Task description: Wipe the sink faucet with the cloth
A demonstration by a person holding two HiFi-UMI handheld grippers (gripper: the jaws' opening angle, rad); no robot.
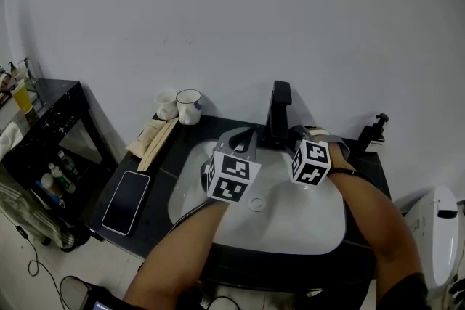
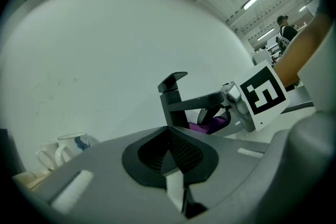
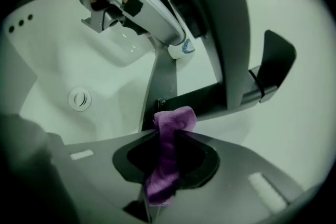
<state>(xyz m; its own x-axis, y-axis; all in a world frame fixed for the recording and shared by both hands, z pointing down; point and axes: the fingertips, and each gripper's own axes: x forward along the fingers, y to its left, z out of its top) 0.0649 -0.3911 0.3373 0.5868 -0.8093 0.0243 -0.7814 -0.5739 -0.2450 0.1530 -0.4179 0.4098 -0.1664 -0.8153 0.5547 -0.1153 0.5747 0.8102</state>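
The right tongs (image 3: 169, 134) are clamped on a purple cloth (image 3: 169, 157), whose free end pokes out past the tips, touching or just short of the dark faucet (image 3: 228, 34) where its spout leaves the column. The left tongs (image 2: 169, 157) are pressed together with nothing between them. They hang just beside the spout on its left, over the back rim of the sink (image 1: 312, 221).

Both tongs crowd the faucet from either side. The wall rises close behind it, so the open room lies toward the person, over the white basin, where only the drain (image 1: 256, 204) shows.

On the black table (image 1: 174, 160), left of the basin, lie a phone (image 1: 126, 192) near the front edge and a pale packet (image 1: 154, 136) behind it. Two white mugs (image 1: 182, 105) stand at the back corner against the wall, well apart from the tongs. What they hold cannot be made out.
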